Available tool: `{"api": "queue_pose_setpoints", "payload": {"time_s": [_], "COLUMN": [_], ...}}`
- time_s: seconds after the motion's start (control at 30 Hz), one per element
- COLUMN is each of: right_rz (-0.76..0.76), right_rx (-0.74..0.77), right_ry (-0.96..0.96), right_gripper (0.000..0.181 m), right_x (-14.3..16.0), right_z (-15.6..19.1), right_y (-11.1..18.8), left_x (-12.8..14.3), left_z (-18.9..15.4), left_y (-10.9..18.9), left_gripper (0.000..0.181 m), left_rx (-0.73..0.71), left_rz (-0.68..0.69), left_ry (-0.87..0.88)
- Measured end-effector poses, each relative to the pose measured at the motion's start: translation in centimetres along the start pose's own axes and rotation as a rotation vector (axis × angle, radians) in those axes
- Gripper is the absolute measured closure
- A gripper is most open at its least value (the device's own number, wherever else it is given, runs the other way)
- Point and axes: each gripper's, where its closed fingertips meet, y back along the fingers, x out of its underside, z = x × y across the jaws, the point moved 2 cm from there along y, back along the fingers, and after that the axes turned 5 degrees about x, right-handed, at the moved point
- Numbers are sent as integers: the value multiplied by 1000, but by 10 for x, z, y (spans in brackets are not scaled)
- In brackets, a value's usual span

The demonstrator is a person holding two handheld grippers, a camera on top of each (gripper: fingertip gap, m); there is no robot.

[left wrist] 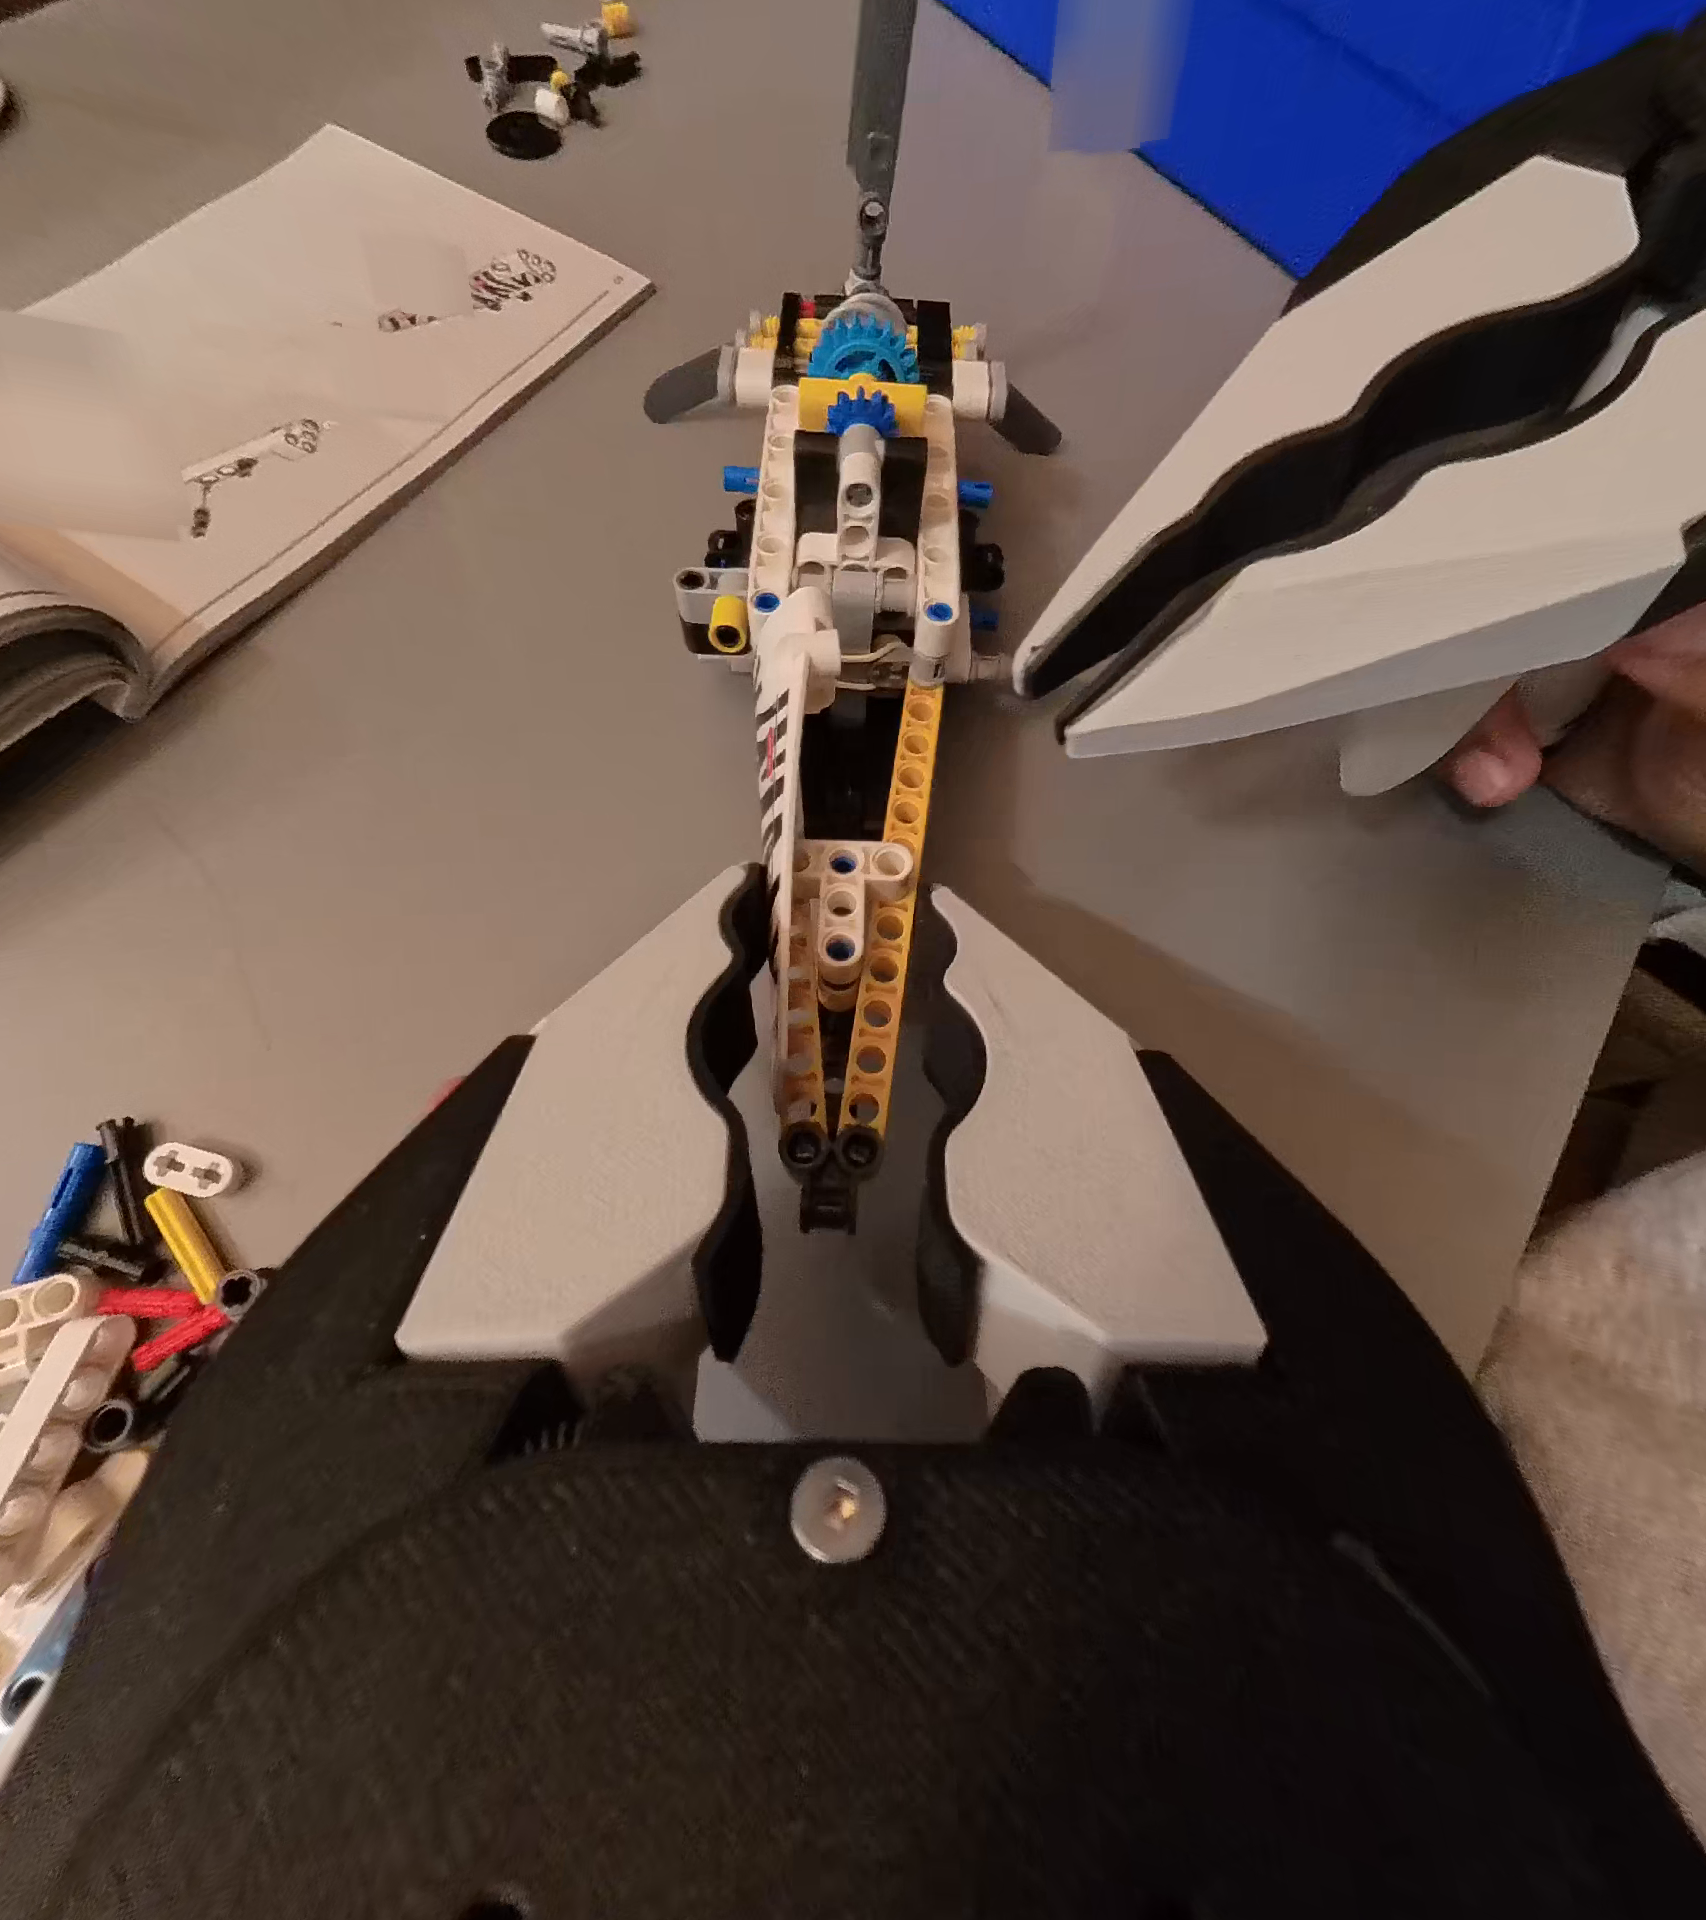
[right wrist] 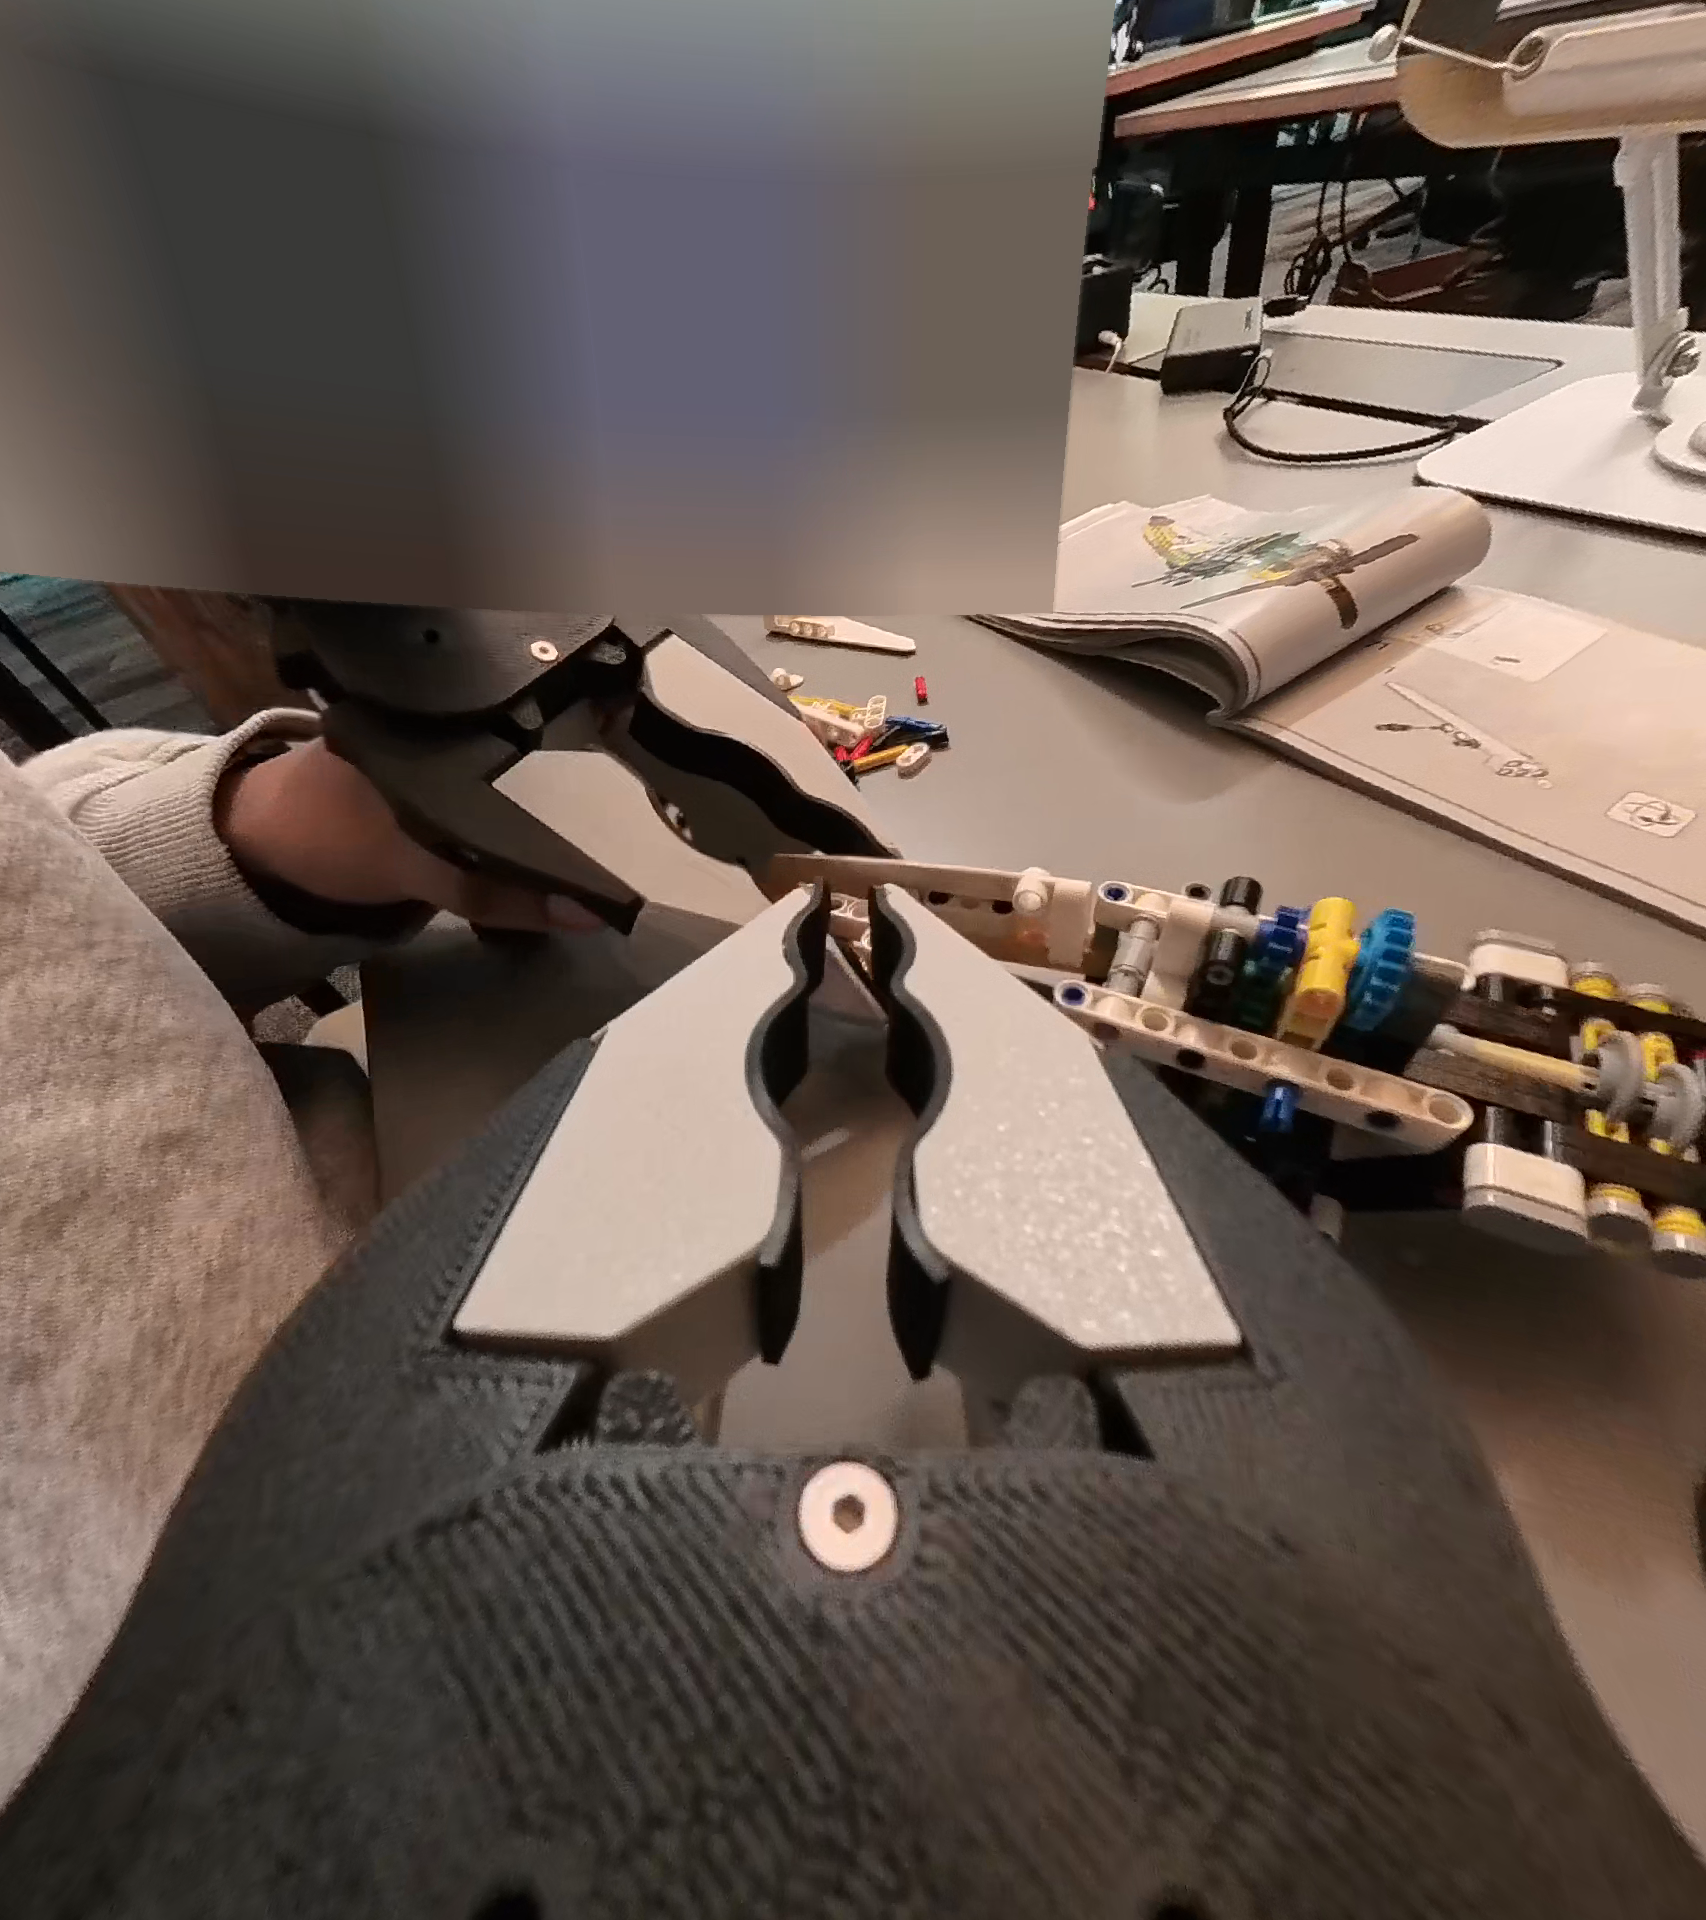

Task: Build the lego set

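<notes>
The lego model (left wrist: 859, 540), a long white, yellow and black build with blue gears, lies on the grey table; it also shows in the right wrist view (right wrist: 1244, 997). My left gripper (left wrist: 838, 894) is closed around its yellow and white tail, one finger on each side; it also shows in the right wrist view (right wrist: 755, 883). My right gripper (right wrist: 846, 899) has its fingers nearly together with nothing seen between them. Its tips sit just beside the model's right side, as the left wrist view shows (left wrist: 1046, 696). A grey rotor blade (left wrist: 875, 104) sticks out from the model's far end.
An open instruction booklet (left wrist: 309, 343) lies to the left of the model. Loose parts (left wrist: 49, 1351) are piled at the near left and a small cluster (left wrist: 548, 83) at the far left. A blue box (left wrist: 1348, 125) stands at the back right. A white lamp base (right wrist: 1659, 457) stands beyond the booklet.
</notes>
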Motion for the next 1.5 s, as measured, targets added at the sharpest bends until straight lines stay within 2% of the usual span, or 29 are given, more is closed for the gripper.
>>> {"api": "queue_pose_setpoints", "payload": {"time_s": [0.1, 0.4, 0.53, 0.67, 0.77, 0.9, 1.1, 1.23, 1.5], "right_rz": [-10, -30, -37, -34, -21, 4, 22, 21, 26], "right_rx": [3, 7, 11, 15, 24, 39, 59, 64, 62], "right_ry": [-5, -3, -2, -2, 1, 8, 7, 6, 16], "right_gripper": [175, 175, 175, 174, 175, 175, 175, 174, 174], "right_x": [-1, -3, -4, -3, -2, 0, 2, 2, 2], "right_z": [-1, -1, -2, -2, -3, -5, -8, -9, -7], "right_y": [1, 3, 4, 4, 2, -2, -4, -4, -4], "left_x": [0, 5, 11, -3, -8, 14, 48, 68, 85], "left_z": [2, 3, 4, 19, 62, 119, 153, 170, 184], "left_y": [0, 5, 20, 55, 97, 150, 185, 188, 165], "left_gripper": [156, 139, 138, 137, 138, 159, 161, 159, 144], "left_rx": [10, -73, -105, -88, -196, -384, -495, -577, -589], "left_rz": [-4, 12, 15, -137, -272, -309, -288, -231, -122], "left_ry": [24, -14, -1, 115, 211, 309, 393, 403, 468]}}
